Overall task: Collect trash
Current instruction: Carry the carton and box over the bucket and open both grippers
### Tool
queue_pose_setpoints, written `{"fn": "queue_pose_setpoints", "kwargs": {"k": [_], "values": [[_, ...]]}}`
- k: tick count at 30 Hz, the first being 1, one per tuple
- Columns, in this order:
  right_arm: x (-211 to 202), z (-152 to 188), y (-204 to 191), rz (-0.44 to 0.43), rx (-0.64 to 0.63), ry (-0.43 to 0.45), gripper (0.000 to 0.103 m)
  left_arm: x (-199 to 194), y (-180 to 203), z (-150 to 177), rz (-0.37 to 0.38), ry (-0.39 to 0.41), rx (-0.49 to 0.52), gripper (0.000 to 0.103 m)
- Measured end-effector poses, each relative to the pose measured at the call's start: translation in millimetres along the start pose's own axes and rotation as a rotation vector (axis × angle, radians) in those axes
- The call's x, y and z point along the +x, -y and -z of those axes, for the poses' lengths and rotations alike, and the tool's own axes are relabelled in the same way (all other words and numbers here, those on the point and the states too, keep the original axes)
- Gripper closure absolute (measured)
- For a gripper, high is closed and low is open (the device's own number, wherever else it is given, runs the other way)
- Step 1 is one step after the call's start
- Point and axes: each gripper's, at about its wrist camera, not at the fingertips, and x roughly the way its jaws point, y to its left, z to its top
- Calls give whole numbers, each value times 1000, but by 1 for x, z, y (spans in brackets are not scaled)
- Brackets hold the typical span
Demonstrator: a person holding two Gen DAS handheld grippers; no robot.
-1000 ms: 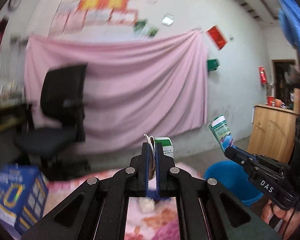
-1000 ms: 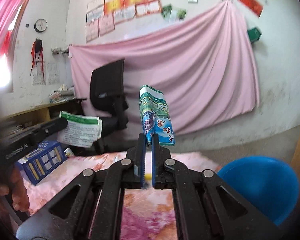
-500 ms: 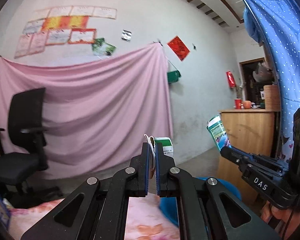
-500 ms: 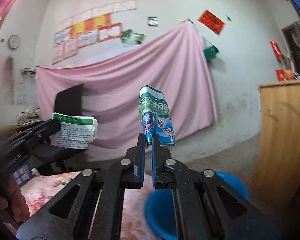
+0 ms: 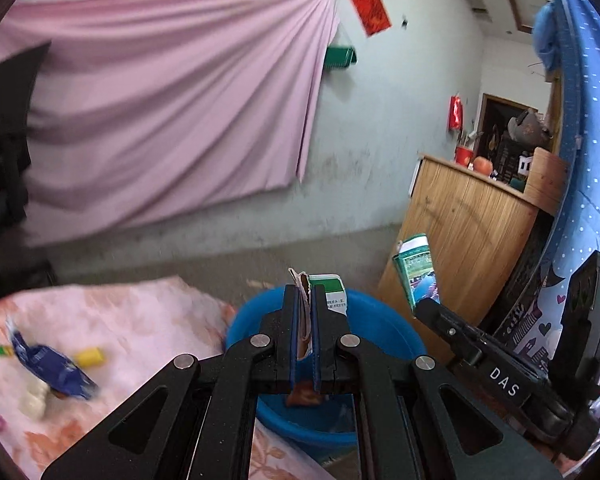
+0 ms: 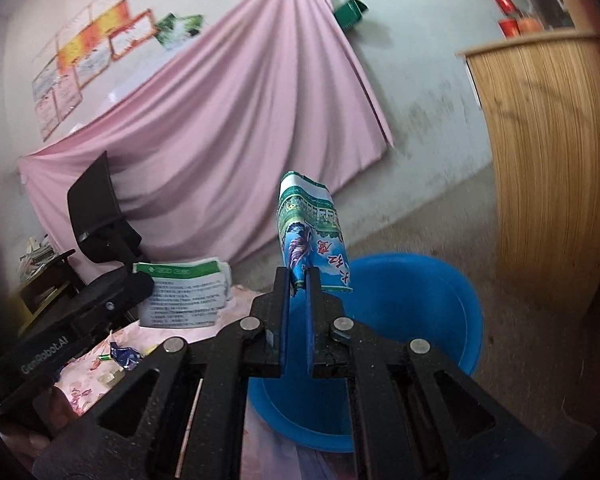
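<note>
Left wrist: left gripper (image 5: 305,300) clamped on the white-green packet (image 5: 334,294), standing upright over the blue basin (image 5: 384,320), which sits directly below and ahead.

Right wrist: right gripper (image 6: 298,280) clamped on the upright blue-green wrapper (image 6: 310,236); basin (image 6: 440,300) below, slightly right. Both arms look equally near.

Printed in white on the black body of the right claw (image 5: 427,307), seen from the left wrist: "DAS". Printed in white on the black body of the left claw (image 6: 142,285), seen from the right wrist: "GenRobot.AI". Small print on the white, green-banded paper packet (image 6: 184,297) and characters on the blue-and-green foil wrapper (image 6: 314,240): too small or blurred to read.
</note>
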Motion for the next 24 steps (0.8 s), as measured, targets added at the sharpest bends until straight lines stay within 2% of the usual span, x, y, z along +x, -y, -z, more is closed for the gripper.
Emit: {"fn": "queue_pose_setpoints", "kwargs": {"k": [8, 11, 13, 14, 20, 21, 24], "values": [[17, 5, 7, 6, 16, -70, 69, 33, -11, 6, 33, -143, -60, 94], [20, 5, 9, 9, 20, -83, 68, 43, -15, 10, 36, -191, -90, 88], [21, 4, 8, 11, 20, -86, 68, 44, -19, 13, 36, -207, -107, 81], [21, 4, 8, 12, 19, -87, 68, 44, -21, 12, 35, -209, -120, 78], [21, 4, 4, 34, -14, -87, 63, 34, -30, 11, 7, -196, -130, 74], [20, 3, 3, 36, -19, -82, 61, 32, -33, 11, -1, -191, -129, 70], [15, 0, -3, 38, -35, -61, 51, 16, -40, 9, -18, -162, -131, 67]]}}
